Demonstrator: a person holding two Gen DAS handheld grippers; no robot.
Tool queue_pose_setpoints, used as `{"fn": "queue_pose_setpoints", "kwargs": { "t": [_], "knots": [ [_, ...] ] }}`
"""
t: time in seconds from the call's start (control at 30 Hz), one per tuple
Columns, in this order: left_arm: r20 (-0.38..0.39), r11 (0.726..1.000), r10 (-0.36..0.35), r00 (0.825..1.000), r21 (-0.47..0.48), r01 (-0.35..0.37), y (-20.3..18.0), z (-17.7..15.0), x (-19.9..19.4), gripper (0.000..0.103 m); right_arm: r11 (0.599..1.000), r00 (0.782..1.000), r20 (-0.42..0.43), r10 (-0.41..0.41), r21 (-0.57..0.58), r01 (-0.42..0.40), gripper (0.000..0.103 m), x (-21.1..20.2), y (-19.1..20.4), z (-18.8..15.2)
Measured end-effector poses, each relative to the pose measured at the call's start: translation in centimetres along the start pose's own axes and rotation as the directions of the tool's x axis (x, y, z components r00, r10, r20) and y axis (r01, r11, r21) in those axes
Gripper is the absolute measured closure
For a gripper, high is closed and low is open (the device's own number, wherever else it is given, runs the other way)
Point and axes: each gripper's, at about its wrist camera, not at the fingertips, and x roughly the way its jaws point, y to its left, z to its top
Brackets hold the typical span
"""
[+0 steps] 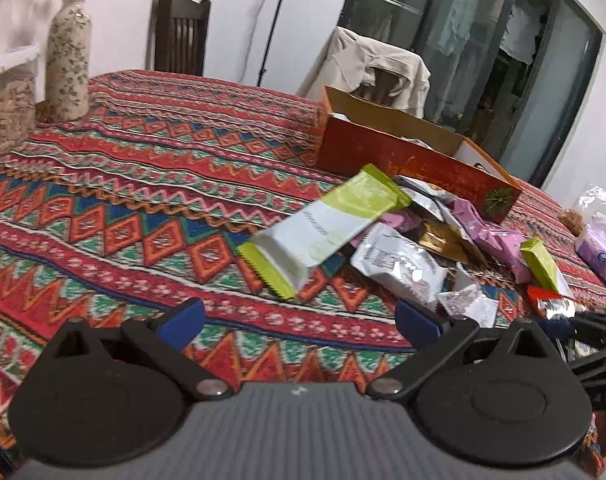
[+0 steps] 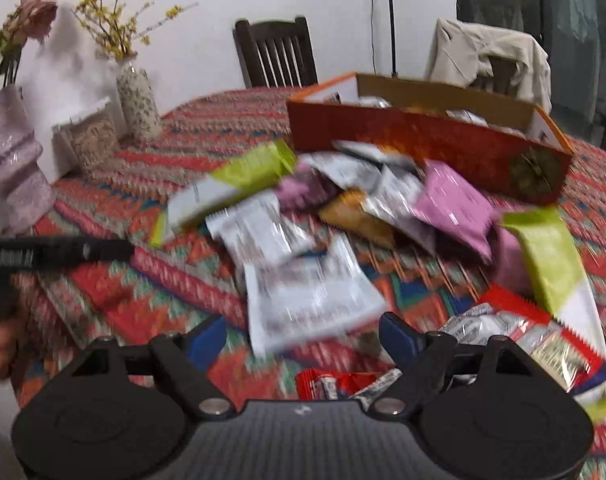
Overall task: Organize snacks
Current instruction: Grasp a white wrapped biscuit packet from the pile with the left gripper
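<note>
A pile of snack packets lies on the patterned tablecloth in front of an open red cardboard box (image 1: 415, 156) (image 2: 423, 148). A long green and white packet (image 1: 323, 228) (image 2: 231, 192) lies at the pile's left. White packets (image 1: 399, 268) (image 2: 307, 296), pink packets (image 1: 499, 244) (image 2: 455, 208) and a second green packet (image 1: 543, 264) (image 2: 551, 264) lie around it. Red packets (image 2: 543, 340) lie nearest the right gripper. My left gripper (image 1: 299, 320) is open and empty, just short of the green packet. My right gripper (image 2: 303, 336) is open and empty, over a white packet.
A floral vase (image 1: 69, 60) (image 2: 139, 100) and a jar with a white lid (image 1: 7, 108) (image 2: 91, 136) stand at the table's far left. A pink vase (image 2: 11, 168) stands nearer. A wooden chair (image 1: 181, 32) and a chair draped with cloth (image 1: 371, 64) stand behind the table.
</note>
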Motion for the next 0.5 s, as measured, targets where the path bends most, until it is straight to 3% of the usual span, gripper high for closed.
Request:
{"fn": "queue_pose_setpoints", "kwargs": {
  "t": [0.07,0.2,0.27,0.37,0.5],
  "knots": [
    [0.001,1.000,-0.005,1.000,-0.005,0.005,-0.5,0.1,0.5,0.000,0.999,1.000,-0.002,0.004,0.035,-0.004,0.016,-0.8,-0.6,-0.6],
    [0.019,0.999,0.024,1.000,-0.048,-0.023,-0.8,0.7,0.6,0.000,0.980,0.995,0.067,0.079,0.178,-0.090,0.015,-0.2,-1.6,0.4],
    [0.028,0.998,0.038,0.999,-0.060,-0.036,-0.5,0.7,0.1,0.000,0.976,0.995,0.075,0.060,0.205,-0.074,0.015,1.2,-1.4,1.1],
    [0.032,0.996,0.063,0.997,-0.058,-0.062,-0.2,0.6,-0.5,0.000,0.992,0.995,0.091,-0.037,0.124,0.026,0.018,2.4,0.0,1.6],
    [0.007,0.998,0.037,0.999,-0.047,-0.036,-0.8,0.4,-0.5,0.000,0.995,0.991,0.091,-0.096,0.018,0.095,0.033,2.9,0.3,1.1]
  ]
}}
